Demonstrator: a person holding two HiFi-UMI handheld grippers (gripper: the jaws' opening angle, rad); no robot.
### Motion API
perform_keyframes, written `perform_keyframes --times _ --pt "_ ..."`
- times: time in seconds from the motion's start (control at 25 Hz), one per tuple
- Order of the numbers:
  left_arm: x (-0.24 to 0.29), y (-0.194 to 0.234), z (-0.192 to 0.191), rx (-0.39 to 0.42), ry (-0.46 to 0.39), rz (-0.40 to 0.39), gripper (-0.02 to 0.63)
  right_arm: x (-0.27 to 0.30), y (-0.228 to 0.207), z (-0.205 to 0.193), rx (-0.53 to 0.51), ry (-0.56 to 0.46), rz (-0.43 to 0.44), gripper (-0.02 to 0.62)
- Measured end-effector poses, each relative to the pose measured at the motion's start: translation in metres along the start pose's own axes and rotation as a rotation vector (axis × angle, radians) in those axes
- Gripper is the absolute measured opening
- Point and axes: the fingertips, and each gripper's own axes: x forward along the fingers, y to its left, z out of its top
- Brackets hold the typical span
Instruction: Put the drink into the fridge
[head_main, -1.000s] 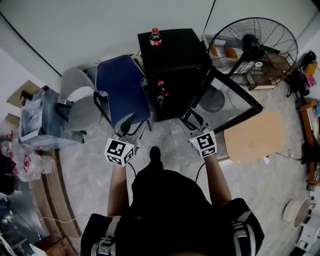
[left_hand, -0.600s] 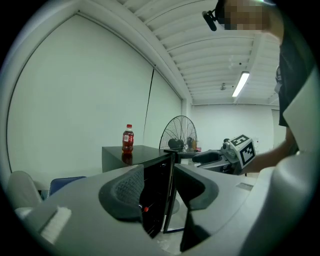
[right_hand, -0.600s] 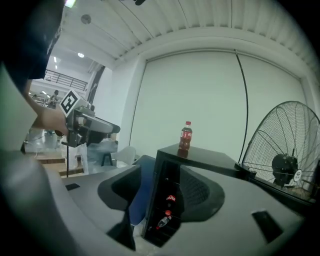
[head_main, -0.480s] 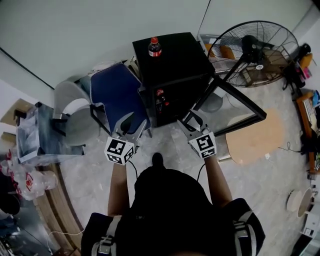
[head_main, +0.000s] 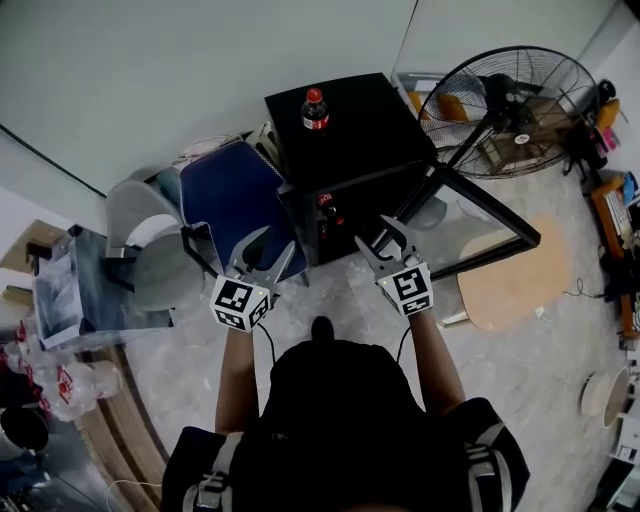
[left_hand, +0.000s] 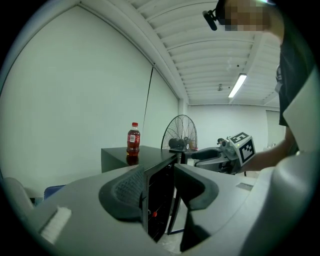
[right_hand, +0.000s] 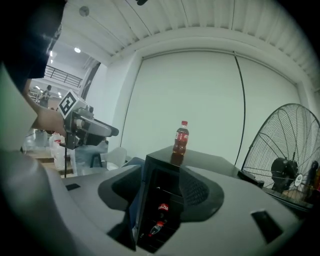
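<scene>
A black fridge (head_main: 365, 125) stands on a grey tiled floor (head_main: 320, 285), with one drink bottle (head_main: 315, 108) on its flat top.
The bottle stands upright near the fridge top's back left corner, red cap up, and the rest of the top is bare black. Inside the fridge, behind its open door (head_main: 490, 205), two more red-labelled bottles (right_hand: 161, 215) sit on the shelves. On the floor, a blue chair (head_main: 232, 190) stands just left of the fridge, a large fan (head_main: 510, 105) to its right, and a round wooden board (head_main: 510, 285) lies beyond the door.
</scene>
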Motion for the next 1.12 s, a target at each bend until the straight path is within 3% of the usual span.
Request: perform_keyframes --times 0.52,1.12 --pt "-0.009 0.010 -0.005 -0.015 -0.005 -0.002 0.186 0.028 -0.008 0.048 -0.059 -0.086 -0.029 0.222" --pt "-0.006 0.027 0.004 -0.009 -0.019 0.032 0.184 0.062 -0.039 0.079 -0.058 -0.131 -0.039 0.207"
